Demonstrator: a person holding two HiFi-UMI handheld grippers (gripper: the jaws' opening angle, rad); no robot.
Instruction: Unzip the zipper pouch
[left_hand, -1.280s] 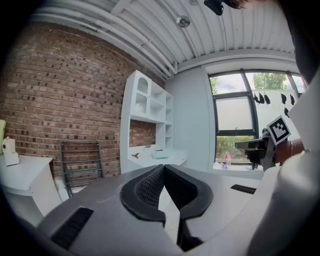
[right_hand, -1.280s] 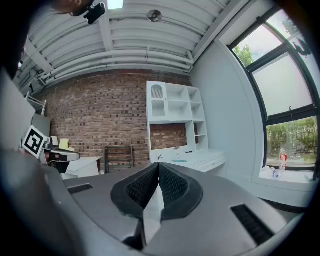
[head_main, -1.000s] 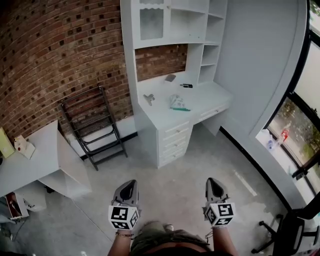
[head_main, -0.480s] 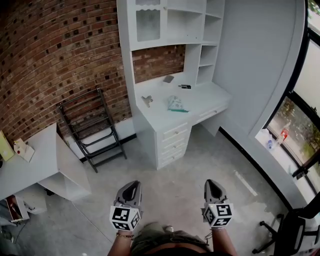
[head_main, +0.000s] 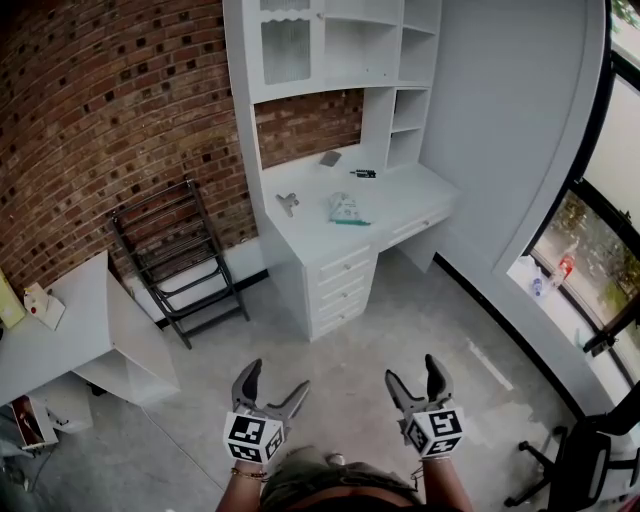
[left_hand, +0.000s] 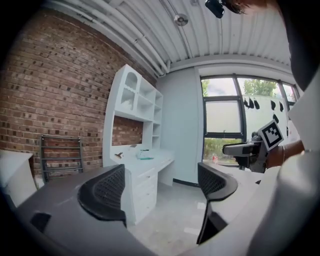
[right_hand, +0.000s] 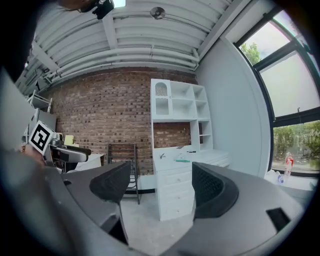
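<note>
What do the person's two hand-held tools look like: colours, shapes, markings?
Both are grey with two curved jaws. The left tool and right tool each carry a white cube printed with black square markers. The pads are black with a fine grid texture. A thin bracelet circles the left wrist.

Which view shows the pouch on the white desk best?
Head view: it looks down on the pouch lying on the desk, outline visible though small. Both gripper views catch it edge-on, a tiny far-off sliver.
</note>
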